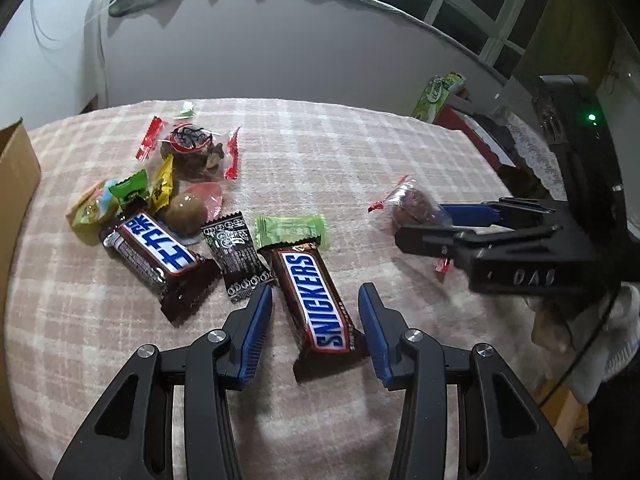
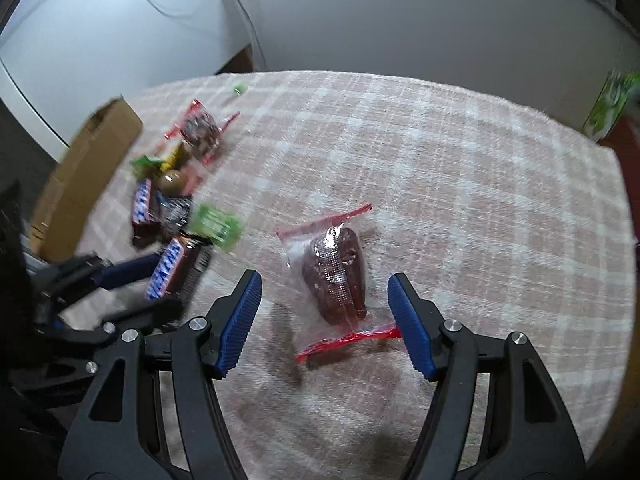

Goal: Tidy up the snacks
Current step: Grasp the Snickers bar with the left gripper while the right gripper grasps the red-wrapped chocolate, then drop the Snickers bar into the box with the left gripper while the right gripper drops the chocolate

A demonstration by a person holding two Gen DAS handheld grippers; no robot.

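Observation:
A Snickers bar (image 1: 320,304) lies on the pink plaid cloth between the open fingers of my left gripper (image 1: 316,300); the pads do not touch it. A second Snickers bar (image 1: 154,254), a black wrapped candy (image 1: 236,256), a green candy (image 1: 294,232) and several other sweets lie to its left. A clear red-edged packet with a dark brown snack (image 2: 336,276) lies between the open fingers of my right gripper (image 2: 324,292). In the left wrist view that gripper (image 1: 424,224) straddles the same packet (image 1: 412,202). The left gripper (image 2: 160,284) shows blurred in the right wrist view.
A cardboard box (image 1: 14,184) stands at the table's left edge and also shows in the right wrist view (image 2: 84,176). A green package (image 1: 438,94) stands beyond the far right corner. A wall runs behind the table. The cloth (image 2: 460,184) stretches bare to the right.

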